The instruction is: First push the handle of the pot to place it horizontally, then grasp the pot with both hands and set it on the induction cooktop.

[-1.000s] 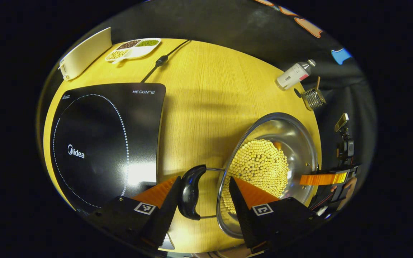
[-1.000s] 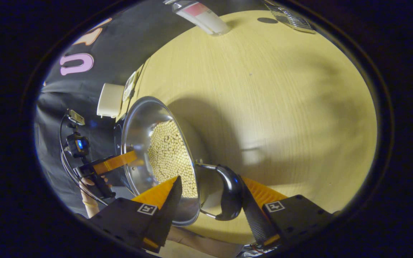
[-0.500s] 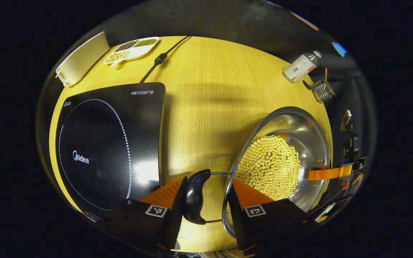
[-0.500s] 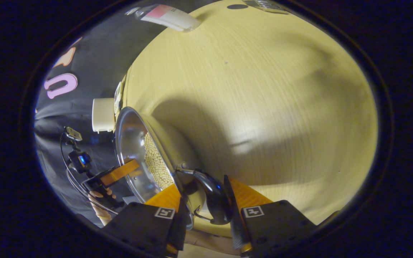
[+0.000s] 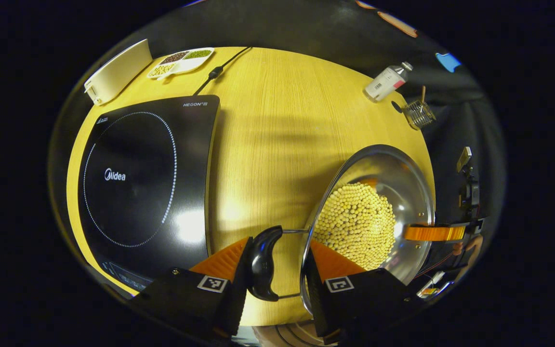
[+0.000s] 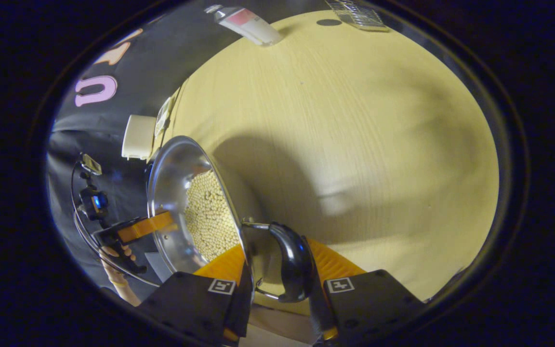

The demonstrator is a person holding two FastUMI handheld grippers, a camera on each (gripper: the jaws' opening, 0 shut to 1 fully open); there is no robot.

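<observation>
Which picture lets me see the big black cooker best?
The left gripper view. There the induction cooktop lies flat on the table with its whole dotted ring in sight, left of the pot. In the right gripper view the pot stands in front, and at most a dark sliver by its rim could be the cooktop.
</observation>
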